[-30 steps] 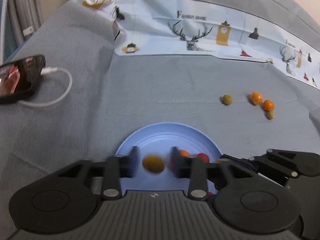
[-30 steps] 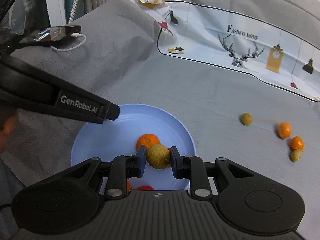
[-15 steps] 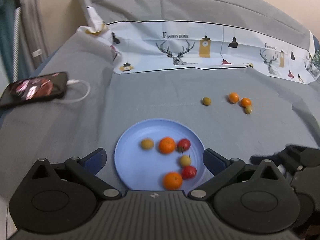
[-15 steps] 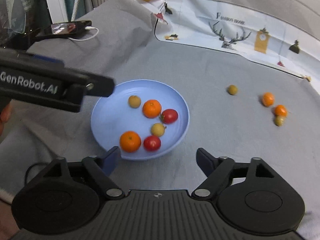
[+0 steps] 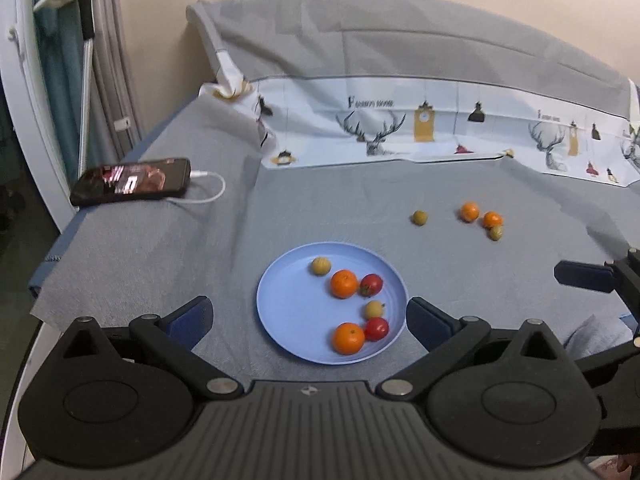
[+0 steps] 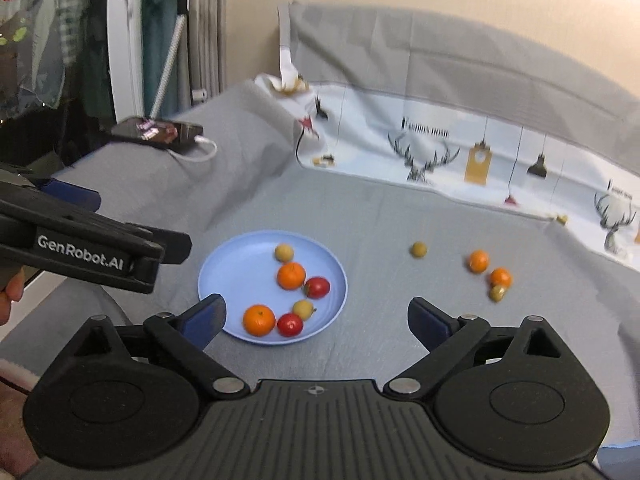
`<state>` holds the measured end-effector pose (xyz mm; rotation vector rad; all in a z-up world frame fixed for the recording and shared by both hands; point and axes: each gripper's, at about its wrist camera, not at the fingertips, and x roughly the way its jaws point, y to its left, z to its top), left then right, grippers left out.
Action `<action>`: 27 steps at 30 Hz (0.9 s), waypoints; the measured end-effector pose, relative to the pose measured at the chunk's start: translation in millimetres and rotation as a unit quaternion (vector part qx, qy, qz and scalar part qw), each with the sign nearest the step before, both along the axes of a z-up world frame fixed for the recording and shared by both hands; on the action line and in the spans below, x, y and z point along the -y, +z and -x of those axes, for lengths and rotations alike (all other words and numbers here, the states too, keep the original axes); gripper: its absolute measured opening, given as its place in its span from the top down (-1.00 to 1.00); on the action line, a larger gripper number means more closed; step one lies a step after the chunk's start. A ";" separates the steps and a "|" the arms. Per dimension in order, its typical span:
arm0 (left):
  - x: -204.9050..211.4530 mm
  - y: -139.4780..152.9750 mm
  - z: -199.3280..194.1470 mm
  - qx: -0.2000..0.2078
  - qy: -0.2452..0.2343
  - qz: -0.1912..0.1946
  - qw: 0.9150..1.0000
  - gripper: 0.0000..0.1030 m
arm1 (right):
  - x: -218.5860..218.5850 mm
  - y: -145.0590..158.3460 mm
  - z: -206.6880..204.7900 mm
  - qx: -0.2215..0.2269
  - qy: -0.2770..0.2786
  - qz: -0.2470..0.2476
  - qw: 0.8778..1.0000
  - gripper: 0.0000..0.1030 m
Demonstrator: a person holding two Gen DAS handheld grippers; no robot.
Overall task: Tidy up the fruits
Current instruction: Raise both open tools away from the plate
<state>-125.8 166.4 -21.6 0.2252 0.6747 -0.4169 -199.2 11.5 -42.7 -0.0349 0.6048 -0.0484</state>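
Observation:
A light blue plate [image 5: 288, 308] [image 6: 232, 272] lies on the grey sheet and holds several fruits: two oranges [image 5: 344, 283], two red tomatoes [image 5: 371, 284] and two small yellowish fruits [image 5: 321, 266]. Beyond it to the right, two small oranges [image 5: 469, 212] [image 6: 478, 261] and two yellow-green fruits [image 5: 419, 217] [image 6: 419, 249] lie loose on the sheet. My left gripper [image 5: 308, 316] is raised on the near side of the plate, open and empty. My right gripper [image 6: 316, 316] hangs likewise; its jaws are opening with nothing between them.
A phone [image 5: 132, 180] on a white cable lies at the sheet's far left, close to the bed's edge. A deer-print cloth [image 5: 400, 132] runs along the back. The left gripper's body [image 6: 92, 252] reaches in from the left of the right wrist view.
Both grippers let go of the small fruits they held over the plate, opened wide and drew back and upward. The whole plate now shows in both views.

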 end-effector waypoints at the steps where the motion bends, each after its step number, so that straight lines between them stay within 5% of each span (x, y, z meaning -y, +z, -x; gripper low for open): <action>1: 1.2 2.4 5.1 0.004 -0.003 0.000 1.000 -0.99 | 0.1 2.5 4.5 0.007 -0.001 0.001 1.000 -0.90; 17: 2.9 31.1 45.4 0.069 -0.014 -0.003 0.998 -0.99 | -2.5 24.6 45.1 0.066 -0.011 0.003 0.998 -0.93; 27: 2.5 34.0 51.5 0.076 -0.015 -0.003 0.997 -0.99 | -4.2 26.8 53.0 0.075 -0.014 0.006 0.997 -0.93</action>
